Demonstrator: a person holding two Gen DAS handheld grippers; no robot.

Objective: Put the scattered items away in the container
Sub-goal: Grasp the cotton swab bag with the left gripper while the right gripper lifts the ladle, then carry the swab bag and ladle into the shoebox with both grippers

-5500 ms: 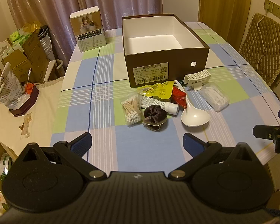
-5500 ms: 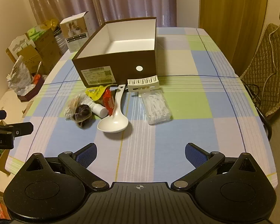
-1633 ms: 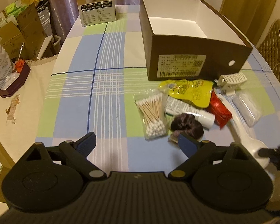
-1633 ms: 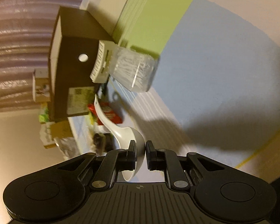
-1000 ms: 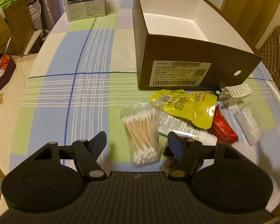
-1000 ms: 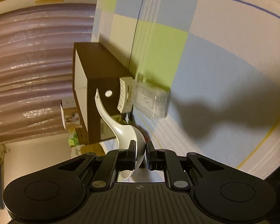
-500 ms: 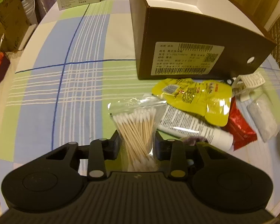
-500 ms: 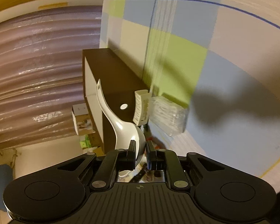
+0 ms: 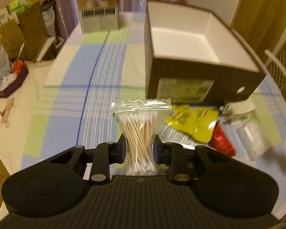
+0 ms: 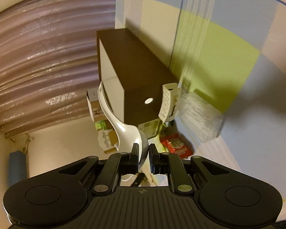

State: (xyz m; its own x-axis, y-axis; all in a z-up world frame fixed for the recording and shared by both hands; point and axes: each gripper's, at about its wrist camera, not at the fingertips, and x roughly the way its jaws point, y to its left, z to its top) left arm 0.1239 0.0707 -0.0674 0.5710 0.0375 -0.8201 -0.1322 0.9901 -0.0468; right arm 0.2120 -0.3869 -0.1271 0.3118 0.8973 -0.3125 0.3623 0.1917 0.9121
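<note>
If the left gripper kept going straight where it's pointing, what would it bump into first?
Probably the brown box. The left gripper, shut on the cotton swab bag, aims roughly at the box's near-left corner, so it might reach bare tablecloth first; depth is unclear.

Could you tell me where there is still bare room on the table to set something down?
Bare tablecloth lies left of the brown box, before the product carton. In front of the box, packets crowd around the yellow pouch.
</note>
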